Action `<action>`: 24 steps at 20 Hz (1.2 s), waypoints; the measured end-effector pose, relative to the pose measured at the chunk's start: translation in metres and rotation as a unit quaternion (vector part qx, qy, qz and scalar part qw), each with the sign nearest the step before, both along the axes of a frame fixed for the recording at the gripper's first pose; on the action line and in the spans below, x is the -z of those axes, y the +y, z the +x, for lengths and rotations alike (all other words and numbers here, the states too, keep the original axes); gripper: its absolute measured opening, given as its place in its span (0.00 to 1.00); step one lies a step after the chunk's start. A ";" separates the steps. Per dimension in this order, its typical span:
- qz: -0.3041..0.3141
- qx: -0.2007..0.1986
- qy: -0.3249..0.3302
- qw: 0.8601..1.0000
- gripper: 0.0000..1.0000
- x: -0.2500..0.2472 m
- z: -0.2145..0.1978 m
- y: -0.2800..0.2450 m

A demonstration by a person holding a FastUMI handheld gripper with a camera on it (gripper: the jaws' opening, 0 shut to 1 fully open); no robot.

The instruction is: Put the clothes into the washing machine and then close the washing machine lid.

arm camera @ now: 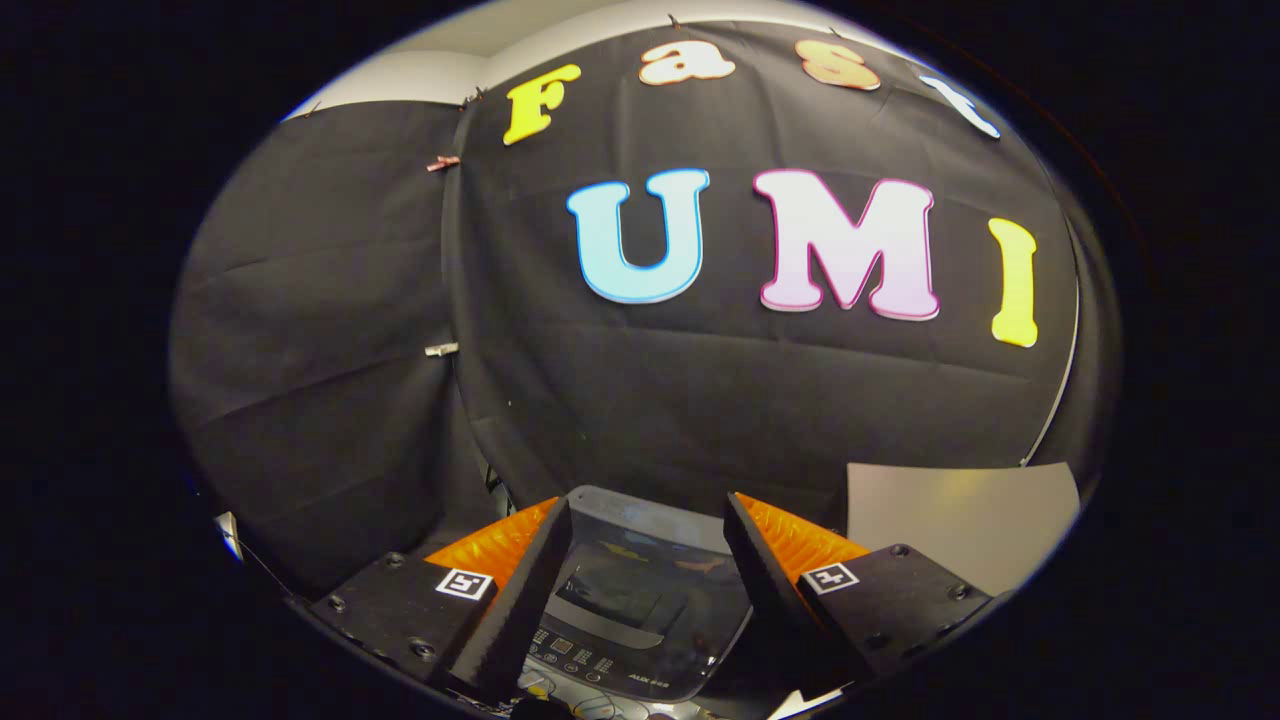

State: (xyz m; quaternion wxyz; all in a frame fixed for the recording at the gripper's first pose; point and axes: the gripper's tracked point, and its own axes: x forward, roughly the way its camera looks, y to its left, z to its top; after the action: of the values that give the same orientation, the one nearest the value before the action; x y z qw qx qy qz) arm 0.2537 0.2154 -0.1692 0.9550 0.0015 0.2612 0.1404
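The gripper [645, 590] is held high and level, looking forward over the washer [640, 600], and its 2 fingers stand wide apart with nothing between them but air. The washer sits low, directly between and just below the fingers, so that each finger frames 1 side of it. Its lid [650, 560] is a dark, glossy panel that appears to lie flat and closed over the tub; reflections on it make this hard to confirm. The control panel [585, 655] with its small buttons runs along the near edge of the washer, close under the left finger. No clothes can be made out between the fingers or on the lid; whether any lie in the tub cannot be told, since the lid hides the inside. Judged from this, the raised, open stance suits either a start position before reaching for the clothes or a clear stand-off above a lid already shut. Beyond the right finger a pale grey board [960, 520] leans against the booth wall [700, 400], well apart from the washer. The black cloth wall stands beyond everything, close behind the washer.
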 end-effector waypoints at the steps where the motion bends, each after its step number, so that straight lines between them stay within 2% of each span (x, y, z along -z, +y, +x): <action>1: 0.000 -0.002 -0.014 1.000 0.96 -0.010 -0.007 -0.002; 5: -0.005 0.000 -0.074 0.997 0.97 -0.050 -0.038 -0.030; 12: -0.010 0.039 -0.161 0.986 0.97 -0.114 -0.096 -0.097; 24: -0.043 0.106 -0.223 0.968 0.97 -0.177 -0.192 -0.178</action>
State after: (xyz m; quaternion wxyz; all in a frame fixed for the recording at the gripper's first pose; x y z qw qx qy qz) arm 0.0619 0.0374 0.0078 0.9977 -0.0436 0.0455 0.0240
